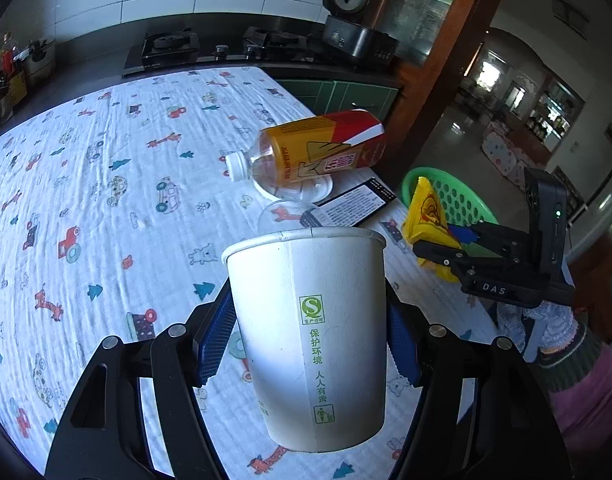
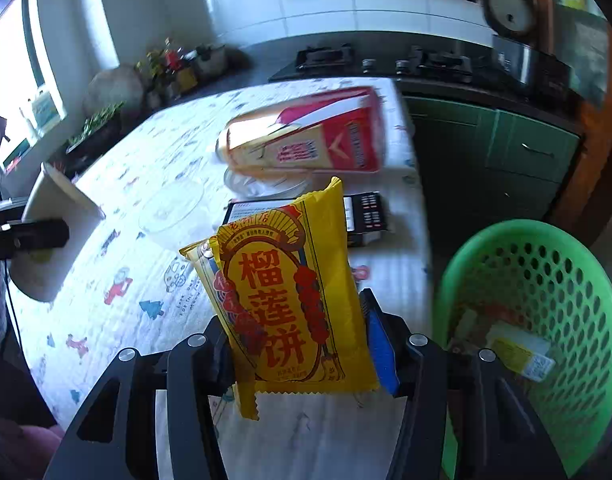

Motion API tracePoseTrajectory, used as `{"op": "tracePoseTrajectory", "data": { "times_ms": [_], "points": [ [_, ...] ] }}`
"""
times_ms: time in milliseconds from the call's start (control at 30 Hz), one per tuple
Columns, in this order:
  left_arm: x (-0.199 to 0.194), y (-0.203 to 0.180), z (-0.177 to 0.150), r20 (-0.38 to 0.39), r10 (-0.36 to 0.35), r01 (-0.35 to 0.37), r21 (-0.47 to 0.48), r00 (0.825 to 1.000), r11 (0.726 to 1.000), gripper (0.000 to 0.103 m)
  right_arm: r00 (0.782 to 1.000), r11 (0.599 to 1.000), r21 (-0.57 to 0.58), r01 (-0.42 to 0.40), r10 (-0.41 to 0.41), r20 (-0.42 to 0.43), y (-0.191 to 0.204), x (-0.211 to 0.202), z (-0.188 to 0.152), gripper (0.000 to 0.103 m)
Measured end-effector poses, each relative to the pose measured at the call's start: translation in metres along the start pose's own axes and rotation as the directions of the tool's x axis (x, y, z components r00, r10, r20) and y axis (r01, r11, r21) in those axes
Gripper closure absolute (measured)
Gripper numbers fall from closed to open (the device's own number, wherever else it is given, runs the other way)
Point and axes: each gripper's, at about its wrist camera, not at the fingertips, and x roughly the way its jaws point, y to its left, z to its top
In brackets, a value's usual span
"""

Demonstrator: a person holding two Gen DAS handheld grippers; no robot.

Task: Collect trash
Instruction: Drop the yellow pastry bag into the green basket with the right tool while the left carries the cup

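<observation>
My left gripper (image 1: 310, 340) is shut on a white paper cup (image 1: 310, 320) and holds it upright above the table; the cup also shows in the right wrist view (image 2: 53, 216). My right gripper (image 2: 301, 344) is shut on a yellow snack wrapper (image 2: 289, 292), held up near the table's right edge, beside the green perforated basket (image 2: 546, 280). The wrapper (image 1: 426, 216) and right gripper (image 1: 438, 250) show in the left wrist view, in front of the basket (image 1: 454, 192). An orange-and-red drink bottle (image 1: 322, 148) lies on its side on the table.
A table with a cartoon-print cloth (image 1: 105, 184) carries a clear plastic lid (image 1: 297, 188), a second clear lid (image 1: 281, 216) and a black printed card (image 1: 354, 204). The basket holds some packaging (image 2: 518, 352). A stove (image 1: 221, 46) and rice cooker (image 1: 354, 12) stand behind.
</observation>
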Motion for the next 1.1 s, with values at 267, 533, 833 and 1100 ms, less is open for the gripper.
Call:
{"op": "tracePoseTrajectory", "data": {
  "times_ms": [267,533,833,1100],
  "points": [
    [0.009,-0.036,0.011,-0.002,-0.061,0.061,0.063,0.998,0.996,0.036,0.980,0.954,0.232,0.190,-0.200,0.019,-0.074,-0.051,-0.019,0.046],
    [0.024,-0.078,0.028,-0.008,-0.101,0.101,0.122,0.995,0.987,0.036,0.942,0.850,0.425,0.312,-0.334,-0.024,-0.150,-0.074,-0.053,0.034],
    [0.053,-0.130,0.050,-0.024,-0.130,0.132,0.190,0.991,0.973,0.036,0.942,0.801,0.527,0.282,-0.335,0.005,-0.181,-0.085,-0.076,0.022],
    [0.101,-0.171,0.071,-0.065,-0.156,0.167,0.210,0.986,0.963,0.036,0.928,0.812,0.504,0.296,-0.370,0.051,-0.167,-0.111,-0.087,0.020]
  ]
}}
